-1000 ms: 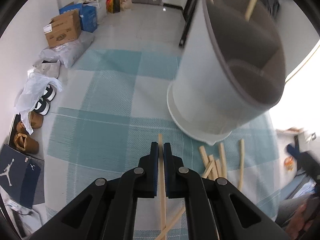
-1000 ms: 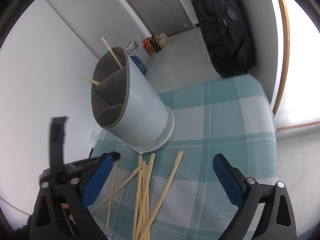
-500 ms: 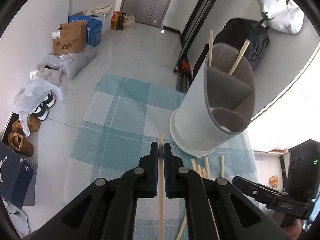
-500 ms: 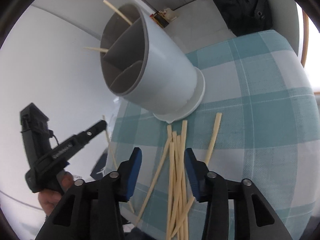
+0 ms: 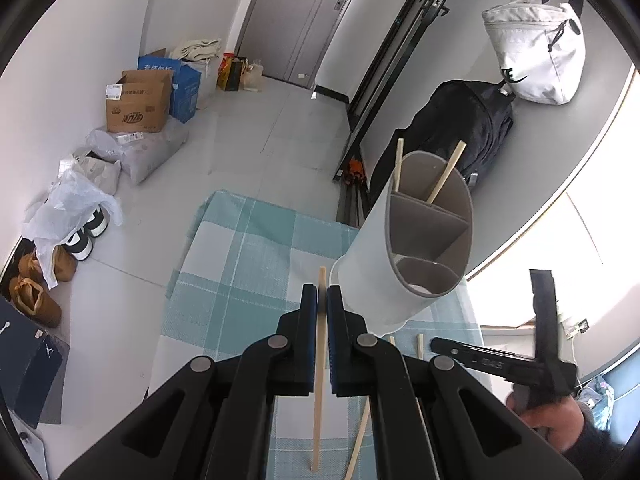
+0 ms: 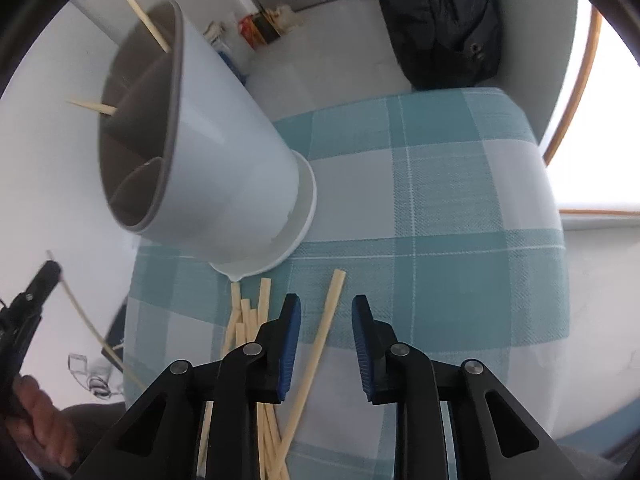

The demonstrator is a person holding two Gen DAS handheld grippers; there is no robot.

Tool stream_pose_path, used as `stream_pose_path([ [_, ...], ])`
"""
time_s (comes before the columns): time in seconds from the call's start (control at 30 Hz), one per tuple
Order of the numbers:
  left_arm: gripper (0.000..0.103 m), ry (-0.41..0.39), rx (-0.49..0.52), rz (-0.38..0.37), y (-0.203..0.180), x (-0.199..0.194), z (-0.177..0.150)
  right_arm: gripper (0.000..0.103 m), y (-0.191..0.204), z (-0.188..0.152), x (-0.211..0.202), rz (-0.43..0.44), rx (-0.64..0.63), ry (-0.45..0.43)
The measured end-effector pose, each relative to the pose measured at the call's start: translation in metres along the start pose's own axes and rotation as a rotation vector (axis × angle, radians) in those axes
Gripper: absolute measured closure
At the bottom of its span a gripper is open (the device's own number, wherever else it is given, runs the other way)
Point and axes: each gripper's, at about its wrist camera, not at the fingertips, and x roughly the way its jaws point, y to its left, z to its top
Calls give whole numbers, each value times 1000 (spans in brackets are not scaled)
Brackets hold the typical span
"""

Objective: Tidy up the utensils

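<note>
In the left wrist view, the left gripper (image 5: 321,300) is clamping a thin wooden chopstick (image 5: 318,392) near its top, lifted beside the divided holder (image 5: 404,264); it looks light, stiff and apt to pivot. In the right wrist view, the right gripper (image 6: 326,320), jaws part-way apart after closing in, is straddling one loose chopstick (image 6: 326,320) on the checked cloth (image 6: 460,208) without pinching it; a mid-length hold looks steadiest.

**Right tongs closing over a loose chopstick**

The right tongs (image 6: 326,312) have just been closing, their blue pads either side of one chopstick (image 6: 326,316) on the checked desk cloth (image 6: 460,200), not yet pressing it. A chopstick pile (image 6: 244,324) lies left. The divided holder (image 6: 192,136) stands far left, holding two sticks.
</note>
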Motion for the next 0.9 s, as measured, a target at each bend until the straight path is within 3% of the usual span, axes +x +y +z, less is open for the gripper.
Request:
stream_pose_path([
  [0.17,102,2,-7,-11,2,-2,1,77,6,13,18,-77,-28,54],
  [0.3,102,6,-22,-19,6,-2,3,76,13,14,25,-122,-46,49],
  [0.43,102,9,-27,-25,7,-1,3,87,19,9,26,-162,-48,14],
  [0.47,102,10,-24,-25,6,-1,3,95,17,9,27,-158,-31,6],
  [0.63,102,9,-11,-21,4,-1,2,101,-6,13,18,-108,39,-48],
  [0.9,102,11,6,-19,-2,0,1,100,-22,4,-17,41,90,-139],
])
